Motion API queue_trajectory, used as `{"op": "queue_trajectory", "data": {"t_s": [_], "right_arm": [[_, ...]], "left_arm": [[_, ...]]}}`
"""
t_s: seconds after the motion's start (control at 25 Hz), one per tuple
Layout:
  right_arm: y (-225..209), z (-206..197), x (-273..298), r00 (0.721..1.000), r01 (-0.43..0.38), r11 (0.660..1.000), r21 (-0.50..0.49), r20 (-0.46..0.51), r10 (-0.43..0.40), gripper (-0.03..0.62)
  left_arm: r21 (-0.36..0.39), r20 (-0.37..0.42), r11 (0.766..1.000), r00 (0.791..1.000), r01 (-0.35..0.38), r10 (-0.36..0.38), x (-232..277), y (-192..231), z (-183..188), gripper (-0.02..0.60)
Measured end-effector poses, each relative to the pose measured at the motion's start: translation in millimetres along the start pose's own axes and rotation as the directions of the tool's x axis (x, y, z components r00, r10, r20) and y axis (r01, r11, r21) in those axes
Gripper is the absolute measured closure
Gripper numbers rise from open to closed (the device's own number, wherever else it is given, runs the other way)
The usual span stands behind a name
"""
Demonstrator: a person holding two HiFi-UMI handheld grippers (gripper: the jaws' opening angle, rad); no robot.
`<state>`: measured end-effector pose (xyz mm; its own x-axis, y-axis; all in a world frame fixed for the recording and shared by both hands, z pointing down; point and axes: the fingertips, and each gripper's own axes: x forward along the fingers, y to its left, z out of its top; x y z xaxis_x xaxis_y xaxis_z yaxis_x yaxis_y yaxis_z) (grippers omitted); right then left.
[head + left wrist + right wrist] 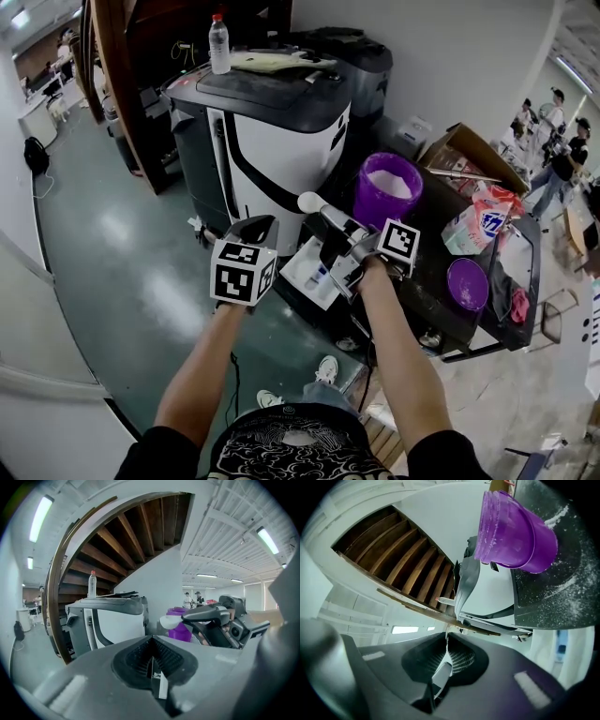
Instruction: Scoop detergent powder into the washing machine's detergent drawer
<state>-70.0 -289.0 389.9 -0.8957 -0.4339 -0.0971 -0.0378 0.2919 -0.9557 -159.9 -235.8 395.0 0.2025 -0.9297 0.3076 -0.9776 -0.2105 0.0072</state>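
My right gripper [343, 226] is shut on the handle of a white scoop [313, 202], held level above the open white detergent drawer [302, 265] of the dark washing machine [427, 295]. What the scoop's bowl holds cannot be told. In the right gripper view the scoop handle [440, 676] lies between the shut jaws of my right gripper [446, 640]. A purple bucket [387, 188] of white powder stands on the machine top just behind. My left gripper [262, 227] hovers left of the drawer, jaws shut on nothing. The left gripper view shows the scoop [171, 621] before the bucket [179, 633].
A white-and-black machine [274, 131] with a water bottle [218, 44] on top stands behind the drawer. A purple lid [467, 283], a detergent bag [477, 225] and spilled powder lie on the dark top. A cardboard box [469, 150] is beyond. People stand far right.
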Motion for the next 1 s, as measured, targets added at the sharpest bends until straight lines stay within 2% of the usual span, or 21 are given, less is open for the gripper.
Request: {"op": "queue_trajectory", "data": {"t_s": [0.52, 1.0], "right_arm": [[-48, -21, -16, 0.996, 0.083, 0.993, -0.089, -0.03, -0.086, 0.557], [-83, -37, -35, 0.976, 0.195, 0.963, -0.189, -0.058, -0.209, 0.559]], "left_arm": [[-0.016, -0.042, 1.0, 0.999, 0.001, -0.002, 0, 3, -28, 0.58], [-0.023, -0.069, 1.0, 0.997, 0.015, -0.017, 0, -3, -45, 0.58]]}}
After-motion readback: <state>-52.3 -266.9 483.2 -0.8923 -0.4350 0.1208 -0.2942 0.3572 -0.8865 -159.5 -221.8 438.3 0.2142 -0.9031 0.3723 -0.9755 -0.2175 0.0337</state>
